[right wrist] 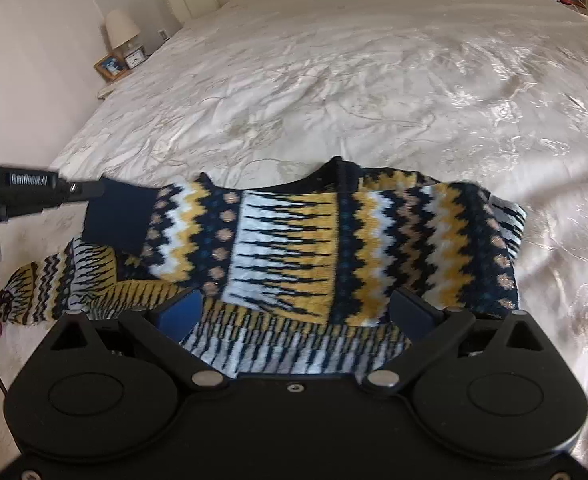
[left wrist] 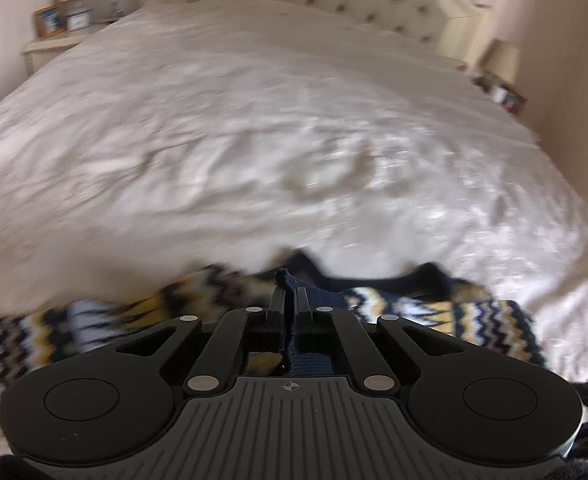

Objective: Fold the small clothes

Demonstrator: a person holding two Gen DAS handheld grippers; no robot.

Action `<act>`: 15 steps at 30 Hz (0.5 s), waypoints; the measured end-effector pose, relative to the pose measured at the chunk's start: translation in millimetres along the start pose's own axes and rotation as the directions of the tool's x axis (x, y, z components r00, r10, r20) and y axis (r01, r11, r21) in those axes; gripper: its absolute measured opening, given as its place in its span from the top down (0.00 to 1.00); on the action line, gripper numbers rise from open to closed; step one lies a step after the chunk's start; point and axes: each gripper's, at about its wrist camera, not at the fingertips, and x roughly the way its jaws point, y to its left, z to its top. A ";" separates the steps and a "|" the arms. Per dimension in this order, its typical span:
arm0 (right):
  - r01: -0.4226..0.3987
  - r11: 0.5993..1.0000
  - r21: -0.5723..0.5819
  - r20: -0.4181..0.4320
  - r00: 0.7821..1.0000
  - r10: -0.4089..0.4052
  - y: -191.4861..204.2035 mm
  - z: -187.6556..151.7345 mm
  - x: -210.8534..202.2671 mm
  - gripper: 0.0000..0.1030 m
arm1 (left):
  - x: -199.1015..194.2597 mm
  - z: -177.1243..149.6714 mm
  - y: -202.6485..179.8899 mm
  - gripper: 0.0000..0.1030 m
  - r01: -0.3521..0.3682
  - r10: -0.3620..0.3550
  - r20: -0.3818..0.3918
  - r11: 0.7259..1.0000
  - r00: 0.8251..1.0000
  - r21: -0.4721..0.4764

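We judged the step in hand to be carrying the pinched navy edge of the patterned sweater [right wrist: 294, 248] across its body to lay a fold. To do it well, we thought the left gripper [left wrist: 289, 292] should travel low and level, so the knit would drape instead of bunching, and should let go only once the edge sat square on the layer beneath.

Nearest us, the left gripper's fingers were closed on a ridge of navy knit that stood up between them, with the zigzag bands spreading to either side below. The right gripper [right wrist: 294, 312] hung with its fingers wide apart and held nothing; the lower edge of the sweater lay between and beneath them, though we could not tell whether they touched it.

Farther out, the sweater lay spread sideways on the near part of the cream bedspread [right wrist: 374, 80], one sleeve trailing off to the left.
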 end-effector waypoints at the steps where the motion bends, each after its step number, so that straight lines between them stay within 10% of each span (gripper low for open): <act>1: -0.002 1.000 -0.003 -0.004 1.000 0.002 2.0 0.1 1.0 0.02 | 0.7 -1.4 8.2 0.97 -0.021 0.021 -0.009 1.000 1.000 -0.016; 15: 0.089 0.996 0.013 -0.032 0.996 -0.089 -27.5 11.4 12.7 0.02 | 44.0 -21.8 70.7 0.96 -0.183 0.167 -0.182 0.980 0.969 -0.075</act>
